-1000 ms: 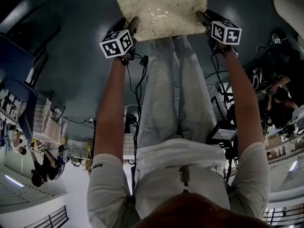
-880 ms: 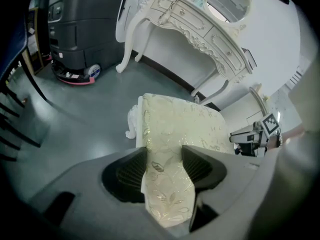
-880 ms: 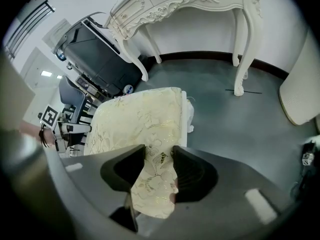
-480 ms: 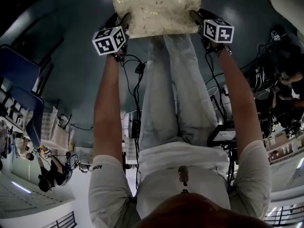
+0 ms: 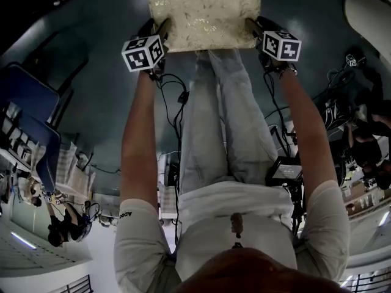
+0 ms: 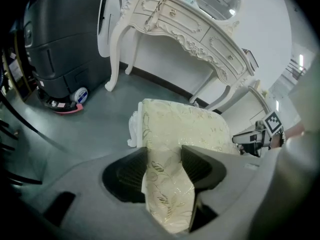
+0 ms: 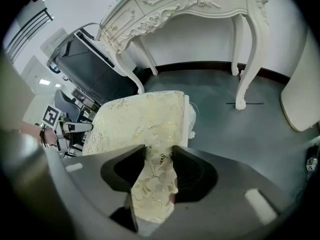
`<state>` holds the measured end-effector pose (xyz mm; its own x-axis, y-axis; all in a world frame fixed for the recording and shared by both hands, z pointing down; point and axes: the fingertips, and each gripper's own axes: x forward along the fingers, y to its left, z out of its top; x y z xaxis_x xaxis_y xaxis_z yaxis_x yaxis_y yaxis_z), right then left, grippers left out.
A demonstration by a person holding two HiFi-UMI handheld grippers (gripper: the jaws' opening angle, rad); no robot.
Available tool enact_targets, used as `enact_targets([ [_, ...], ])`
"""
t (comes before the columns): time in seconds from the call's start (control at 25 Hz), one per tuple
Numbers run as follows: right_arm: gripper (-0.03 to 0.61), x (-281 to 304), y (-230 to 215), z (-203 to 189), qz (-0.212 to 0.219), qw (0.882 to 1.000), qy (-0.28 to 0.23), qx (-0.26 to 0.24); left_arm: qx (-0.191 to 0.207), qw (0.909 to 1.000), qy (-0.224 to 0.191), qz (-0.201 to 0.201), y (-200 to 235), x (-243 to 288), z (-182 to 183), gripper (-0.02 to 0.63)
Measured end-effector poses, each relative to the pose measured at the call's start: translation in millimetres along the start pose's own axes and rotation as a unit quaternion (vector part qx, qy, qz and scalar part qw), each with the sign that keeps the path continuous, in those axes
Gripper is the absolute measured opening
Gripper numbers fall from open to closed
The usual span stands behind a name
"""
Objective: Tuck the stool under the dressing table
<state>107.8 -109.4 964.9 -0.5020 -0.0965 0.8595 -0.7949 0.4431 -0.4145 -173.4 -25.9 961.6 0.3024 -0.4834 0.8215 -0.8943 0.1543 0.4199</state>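
The stool (image 5: 204, 14) has a cream cushion with a gold leaf pattern and sits at the top of the head view, in front of the person's legs. My left gripper (image 5: 160, 30) is shut on the cushion's left edge (image 6: 165, 184), fabric pinched between its pads. My right gripper (image 5: 253, 28) is shut on the cushion's right edge (image 7: 155, 184). The white carved dressing table (image 6: 185, 29) stands beyond the stool (image 6: 185, 126), its legs (image 7: 245, 59) and open underside (image 7: 200, 49) facing me. The stool's own legs are hidden.
A dark grey machine (image 6: 60, 49) with a pink-rimmed base stands left of the table. A white curved panel (image 7: 302, 84) leans at the right. Cables (image 5: 174, 102) hang along my arms. A person (image 5: 61, 227) and shelves sit behind me. Grey floor (image 7: 235, 129) surrounds the stool.
Stool and both grippers have slid together across the floor, first left and up the head view, then back right, the grip on both cushion edges unchanged.
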Motion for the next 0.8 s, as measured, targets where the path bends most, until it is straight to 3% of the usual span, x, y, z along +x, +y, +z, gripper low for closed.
enact_targets([
  [0.28, 0.187, 11, 8, 50, -0.004, 1.0, -0.008, -0.001, 0.007, 1.0, -0.002, 0.001, 16, 5, 52, 0.227],
  [0.8, 0.184, 36, -51, 154, -0.017, 1.0, -0.026, 0.005, 0.026, 0.9996, 0.01, 0.009, 4, 74, 150, 0.229],
])
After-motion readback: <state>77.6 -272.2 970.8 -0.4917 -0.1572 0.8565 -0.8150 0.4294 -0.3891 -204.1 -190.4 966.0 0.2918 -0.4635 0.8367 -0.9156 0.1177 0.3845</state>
